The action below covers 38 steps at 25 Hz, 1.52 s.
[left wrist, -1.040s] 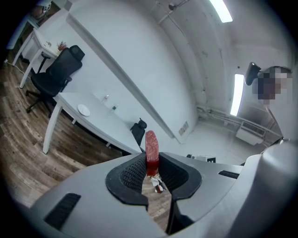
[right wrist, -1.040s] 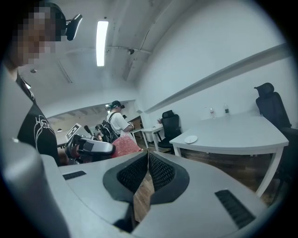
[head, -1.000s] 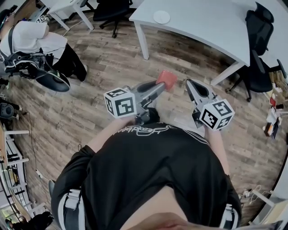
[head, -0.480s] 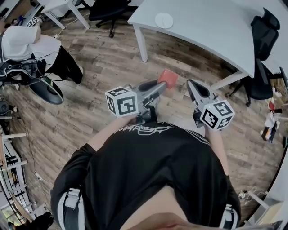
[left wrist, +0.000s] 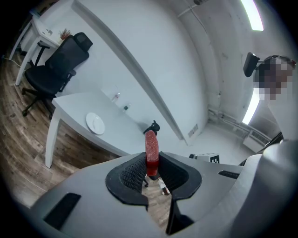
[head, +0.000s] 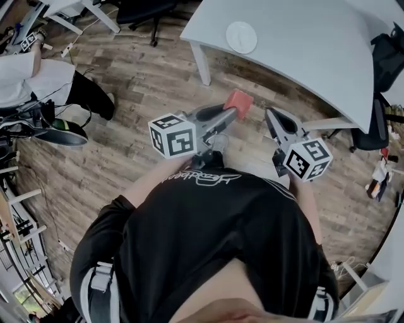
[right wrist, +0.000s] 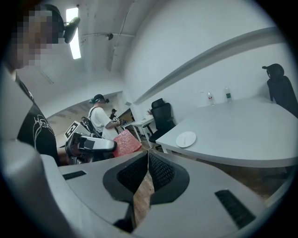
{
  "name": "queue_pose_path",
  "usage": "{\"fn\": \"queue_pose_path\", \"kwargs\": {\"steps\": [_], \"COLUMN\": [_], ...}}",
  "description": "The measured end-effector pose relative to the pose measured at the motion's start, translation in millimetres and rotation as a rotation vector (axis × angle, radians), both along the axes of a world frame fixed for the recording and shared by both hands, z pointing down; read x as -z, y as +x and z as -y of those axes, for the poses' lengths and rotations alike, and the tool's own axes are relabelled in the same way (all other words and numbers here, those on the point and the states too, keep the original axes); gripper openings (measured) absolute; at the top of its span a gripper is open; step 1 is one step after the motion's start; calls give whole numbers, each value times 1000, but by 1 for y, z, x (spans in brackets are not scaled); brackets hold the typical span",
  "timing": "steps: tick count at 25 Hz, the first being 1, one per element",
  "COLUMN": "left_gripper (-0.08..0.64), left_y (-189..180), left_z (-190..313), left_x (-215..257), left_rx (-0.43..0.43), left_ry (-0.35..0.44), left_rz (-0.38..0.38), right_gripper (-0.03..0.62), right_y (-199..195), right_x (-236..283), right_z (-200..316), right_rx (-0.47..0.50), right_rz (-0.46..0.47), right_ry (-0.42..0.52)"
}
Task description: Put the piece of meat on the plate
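My left gripper [head: 231, 113] is shut on a flat red piece of meat [head: 239, 101], held out over the wooden floor. In the left gripper view the meat [left wrist: 151, 148] stands edge-on between the black pads. A white plate [head: 242, 36] lies on the grey table [head: 315, 50] ahead; it also shows as a plate [left wrist: 95, 123] in the left gripper view and a plate [right wrist: 186, 138] in the right gripper view. My right gripper [head: 271, 117] is beside the left one, jaws together with nothing between them. The right gripper view shows the meat [right wrist: 125, 142] at its left.
The table's leg [head: 201, 63] stands on the wooden floor [head: 139, 82] straight ahead. Black office chairs stand at the far left [head: 136, 12] and right [head: 379, 94]. A person in white [head: 28, 82] sits at the left beside equipment.
Both grippers and the meat have moved forward towards the table. The plate and table edge now lie nearer in the head view.
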<state>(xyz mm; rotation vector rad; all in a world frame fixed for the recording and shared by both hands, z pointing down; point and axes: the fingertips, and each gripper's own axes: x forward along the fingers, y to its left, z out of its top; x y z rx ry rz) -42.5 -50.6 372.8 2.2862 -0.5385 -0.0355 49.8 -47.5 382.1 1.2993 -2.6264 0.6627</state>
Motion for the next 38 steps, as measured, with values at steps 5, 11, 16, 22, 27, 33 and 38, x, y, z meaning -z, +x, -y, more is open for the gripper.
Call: {"fn": "queue_pose_path", "kwargs": {"steps": [5,11,16,22,27,33,38], "left_gripper": [81,81,81,81,81,81,81], "left_y": [-6,-4,7,18,28,38,50], "left_z": [72,138,168,182,195,226,250], "left_x": [-8,-18,-21,-26,-35,-31,-31], "left_rx": [-13,-52,-77,-89,-79,-50,-15], "left_ry": [-14,-24,-15,-22,-37,-37,-42], "left_rz": [14,35,45,49,69,77,101], "right_gripper": [9,9,9,9,9,9,9], "right_y": [-1,-2,7,14,24,37,48], "right_x": [-10,-14,-20,-22,-27,-28,-26], "right_z": [68,133,158,172,185,218,245], "right_rx": [-26,-64,-100,-102,-97,-73,-32], "right_rz": [0,3,7,11,24,32,30], "right_ry": [-35,-38,-42,-32,-33,-40,-44]}}
